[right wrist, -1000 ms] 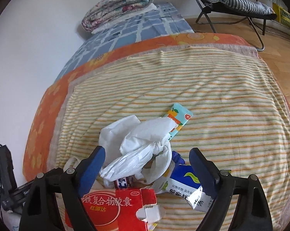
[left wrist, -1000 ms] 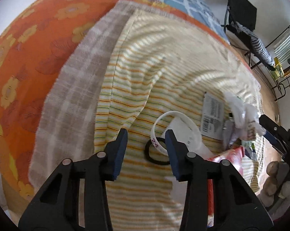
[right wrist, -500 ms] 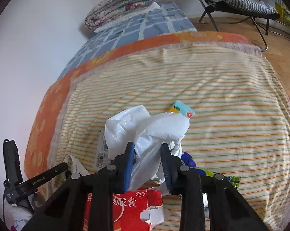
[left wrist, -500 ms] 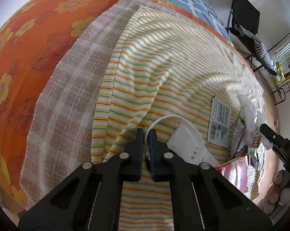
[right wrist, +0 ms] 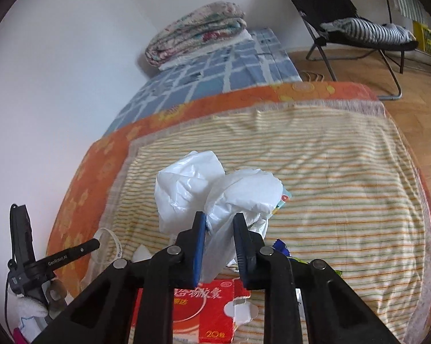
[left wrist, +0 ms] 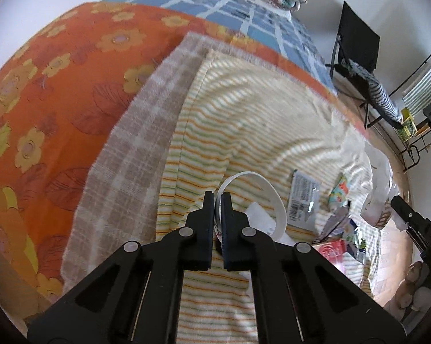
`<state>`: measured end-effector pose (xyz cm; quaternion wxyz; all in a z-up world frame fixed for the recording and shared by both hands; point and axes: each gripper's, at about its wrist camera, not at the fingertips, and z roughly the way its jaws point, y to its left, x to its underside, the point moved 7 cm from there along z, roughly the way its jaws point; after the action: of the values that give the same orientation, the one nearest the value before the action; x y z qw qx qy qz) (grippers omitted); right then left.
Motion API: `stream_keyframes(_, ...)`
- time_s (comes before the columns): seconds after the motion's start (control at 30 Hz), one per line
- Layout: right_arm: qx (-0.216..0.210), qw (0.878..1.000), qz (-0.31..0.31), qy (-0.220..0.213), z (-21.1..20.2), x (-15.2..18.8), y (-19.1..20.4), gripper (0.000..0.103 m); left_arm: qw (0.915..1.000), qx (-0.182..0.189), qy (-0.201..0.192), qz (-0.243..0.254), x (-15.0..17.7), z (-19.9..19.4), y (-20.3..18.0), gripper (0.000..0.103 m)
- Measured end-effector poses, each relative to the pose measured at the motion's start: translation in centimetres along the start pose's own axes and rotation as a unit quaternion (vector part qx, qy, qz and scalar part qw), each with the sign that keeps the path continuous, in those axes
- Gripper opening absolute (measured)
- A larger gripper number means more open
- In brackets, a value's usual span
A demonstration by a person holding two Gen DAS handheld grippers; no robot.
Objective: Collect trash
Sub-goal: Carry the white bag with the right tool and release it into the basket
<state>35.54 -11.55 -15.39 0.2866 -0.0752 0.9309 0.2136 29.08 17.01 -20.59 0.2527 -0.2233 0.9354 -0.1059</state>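
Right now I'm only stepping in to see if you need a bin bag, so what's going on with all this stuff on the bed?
A person is collecting trash off the striped blanket with two tools. The left hand-held gripper is shut on a white plastic band loop. The right hand-held gripper is shut on a crumpled white plastic bag. A red cardboard medicine box and other wrappers lie uncollected.
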Motion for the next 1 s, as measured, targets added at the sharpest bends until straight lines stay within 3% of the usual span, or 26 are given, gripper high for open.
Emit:
stream_keyframes(0.27,-0.02,0.999,-0.05,-0.01,-5.7,1.9,2.5,0.019,0.9984,0.011,-0.025,0.049,1.4,-4.8,-1.4,0.002)
stream_keyframes(0.57,-0.038,0.994,-0.098,-0.003,-10.8,7.3,4.9,0.019,0.9941,0.022,-0.034,0.1,5.5,-9.1,-2.9,0.002)
stream_keyframes(1.0,-0.036,0.984,-0.14,0.106,-12.1,20.2,3.3,0.019,0.981,0.028,0.021,0.191,16.2,-9.4,-5.3,0.002)
